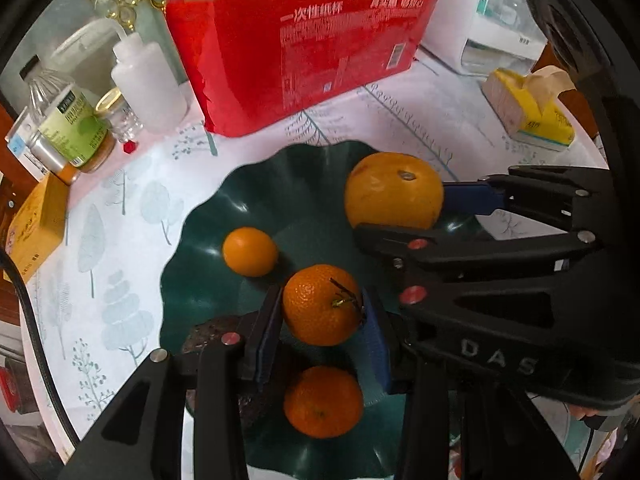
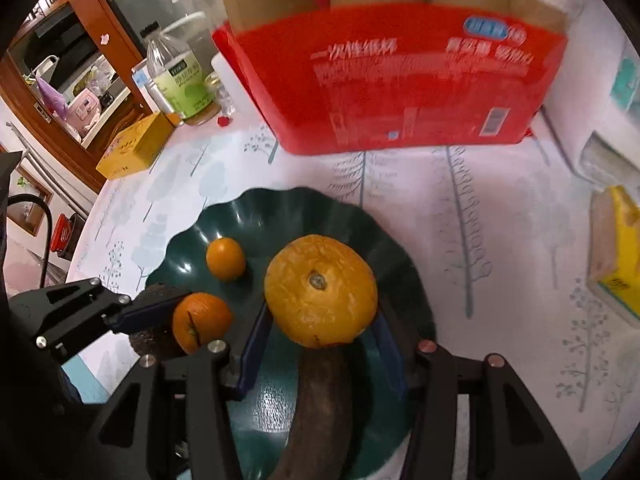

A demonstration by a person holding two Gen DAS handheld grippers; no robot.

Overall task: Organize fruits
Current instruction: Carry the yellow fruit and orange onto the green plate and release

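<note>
Tangerine [image 1: 322, 304] clamped between the blue pads of the left gripper [image 1: 320, 334], above the near part of the green plate [image 1: 208, 216]. Large orange [image 2: 320, 290] gripped the same way by the right gripper [image 2: 320, 344], over the plate's middle. Already on the plate: a small orange [image 1: 250, 251] toward the far left rim, a second tangerine [image 1: 323, 402], and a dark banana [image 2: 316, 408]. Risks: the two grippers sit close and could collide; a released fruit may roll off the fluted rim onto the tablecloth [image 2: 500, 208].

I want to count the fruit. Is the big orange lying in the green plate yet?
Not yet. The big orange is held between the right gripper's jaws above the green plate.
</note>
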